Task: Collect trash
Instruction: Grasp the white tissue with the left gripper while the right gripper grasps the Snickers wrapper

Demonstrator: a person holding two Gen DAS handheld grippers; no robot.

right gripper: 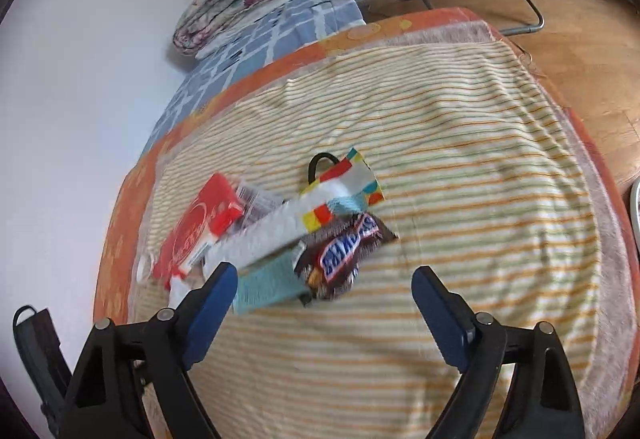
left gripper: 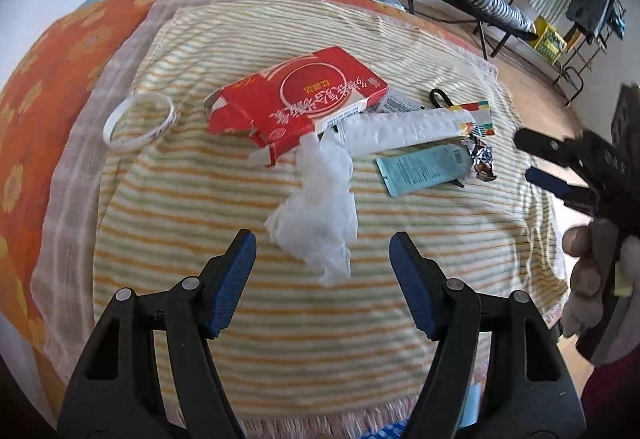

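Crumpled white tissue (left gripper: 316, 207) lies on the yellow-and-orange striped blanket (left gripper: 280, 319), just ahead of the left gripper (left gripper: 322, 291), whose blue-padded fingers (left gripper: 234, 283) are spread with nothing between them. Touching the tissue's far end are a torn red cardboard box (left gripper: 296, 99) and a long white padded envelope (left gripper: 404, 131). Beside these lie a teal packet (left gripper: 420, 169) and a brown Snickers wrapper (right gripper: 344, 255). Above that wrapper the right gripper (right gripper: 324, 317) hovers, fingers spread and empty. A white ring (left gripper: 138, 119) lies apart.
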